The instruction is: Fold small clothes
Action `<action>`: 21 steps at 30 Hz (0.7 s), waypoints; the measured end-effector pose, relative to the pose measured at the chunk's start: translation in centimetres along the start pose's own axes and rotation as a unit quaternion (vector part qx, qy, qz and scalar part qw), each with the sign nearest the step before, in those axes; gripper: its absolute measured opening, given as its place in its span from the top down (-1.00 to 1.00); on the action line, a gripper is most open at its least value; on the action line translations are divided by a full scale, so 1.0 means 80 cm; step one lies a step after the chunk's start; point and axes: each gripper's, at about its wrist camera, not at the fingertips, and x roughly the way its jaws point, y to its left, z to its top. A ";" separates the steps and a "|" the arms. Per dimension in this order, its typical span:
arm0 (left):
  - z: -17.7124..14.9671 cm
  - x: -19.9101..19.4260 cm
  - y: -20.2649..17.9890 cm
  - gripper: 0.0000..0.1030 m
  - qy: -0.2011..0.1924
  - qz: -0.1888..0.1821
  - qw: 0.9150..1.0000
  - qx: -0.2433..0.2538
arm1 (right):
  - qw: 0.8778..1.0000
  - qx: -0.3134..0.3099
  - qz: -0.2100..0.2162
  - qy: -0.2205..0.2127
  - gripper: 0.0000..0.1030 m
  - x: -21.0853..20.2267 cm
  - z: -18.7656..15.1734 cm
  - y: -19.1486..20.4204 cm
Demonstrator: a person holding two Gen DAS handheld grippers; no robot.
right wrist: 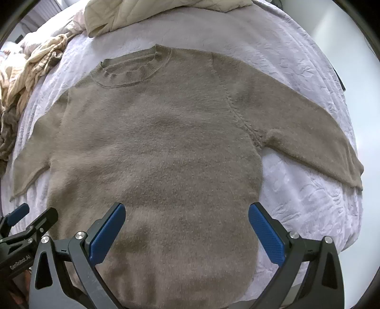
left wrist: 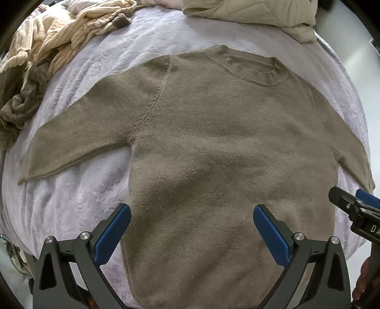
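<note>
At 9 o'clock in the left wrist view a heap of striped and brown clothes lay bunched on the bed, well apart from the work. The taupe sweater was spread flat, front up, in the middle of the bed, neckband toward 12 o'clock and hem toward you at 6 o'clock.

Your left hand-held gripper hovered over the lower body of the sweater with its jaws spread wide and nothing between them. Whether the pads touched the knit could not be determined.

The left sleeve ran out toward 8 o'clock, flat, with its cuff edge slightly rolled. The right sleeve ran toward 4 o'clock in the right wrist view and showed a small pucker at the underarm.

Your right hand-held gripper was likewise spread and empty, over the hem region just beside its partner.

Assessment: the knit appeared soft, fuzzy, light and fully limp. It would likely drape and sag from any single pinch, and the nap should grip the ribbed pads rather than slip. It looked stretch-prone, so hard tugs risk distortion. You would do best to take a sleeve near its cuff and at the shoulder seam together, pinching both layers, and to carry it across low over the bed. The quilted bedcover beneath could bunch if dragged.

At 12 o'clock a cream quilt sat clear of the sweater.
</note>
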 end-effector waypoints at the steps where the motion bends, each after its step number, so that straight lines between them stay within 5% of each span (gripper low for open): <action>1: 0.001 0.000 0.001 -1.00 0.000 -0.001 1.000 0.000 | 1.000 0.000 -0.001 0.001 -1.00 0.001 0.001 0.000; 21: 0.012 0.016 0.004 -1.00 0.007 -0.003 1.000 -0.004 | 1.000 -0.009 -0.010 0.017 -1.00 0.021 0.012 0.011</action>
